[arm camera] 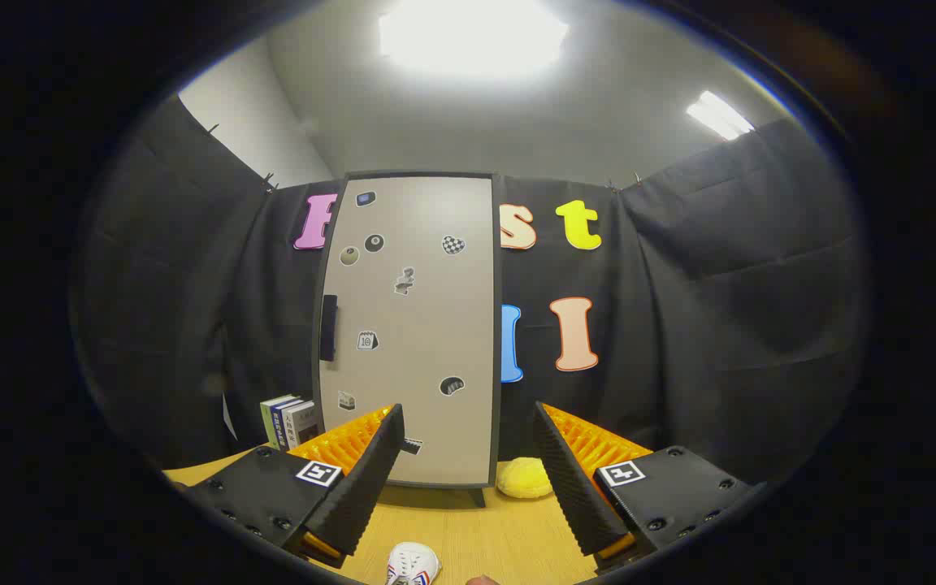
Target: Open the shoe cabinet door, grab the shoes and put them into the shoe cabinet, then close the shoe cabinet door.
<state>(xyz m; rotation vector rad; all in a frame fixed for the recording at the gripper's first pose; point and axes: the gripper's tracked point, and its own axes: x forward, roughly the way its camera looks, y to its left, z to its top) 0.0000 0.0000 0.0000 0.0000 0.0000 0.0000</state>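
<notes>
The shoe cabinet (411, 325) stands shut at the bench's (484, 528) far edge, a shoe (413, 564) lying below the spread, empty fingers (468, 455). Best to approach its dark handle (328, 327) squarely, then pull steadily

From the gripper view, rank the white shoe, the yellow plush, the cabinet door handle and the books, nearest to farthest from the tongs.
Tongs are open, holding nothing.
1. White shoe: on the table, low between the fingers.
2. Yellow plush: ahead, at the cabinet's foot.
3. Books and door handle: beyond the left finger; too close to call.
</notes>
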